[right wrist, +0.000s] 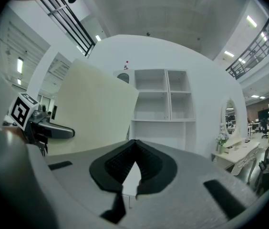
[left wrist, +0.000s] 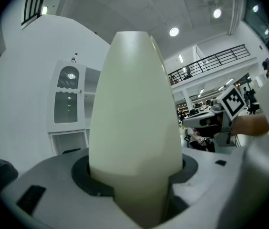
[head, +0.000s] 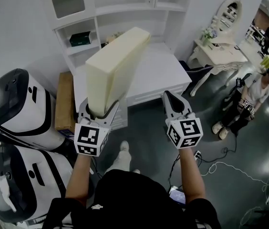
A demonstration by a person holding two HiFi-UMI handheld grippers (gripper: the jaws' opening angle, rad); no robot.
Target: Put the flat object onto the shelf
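The left gripper (head: 100, 112) is clamping the cream slab (head: 117, 66) by its bottom edge, its top leaning toward the shelf (head: 125, 7). The right gripper (head: 172, 98) is hanging closed, empty, apart

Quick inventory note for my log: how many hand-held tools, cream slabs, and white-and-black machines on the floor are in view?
Hand-held tools: 2, the left tool and the right tool
Slabs: 1, the cream slab, clamped in the left tool
Machines: 2, the upper machine and the lower machine
Total: 5
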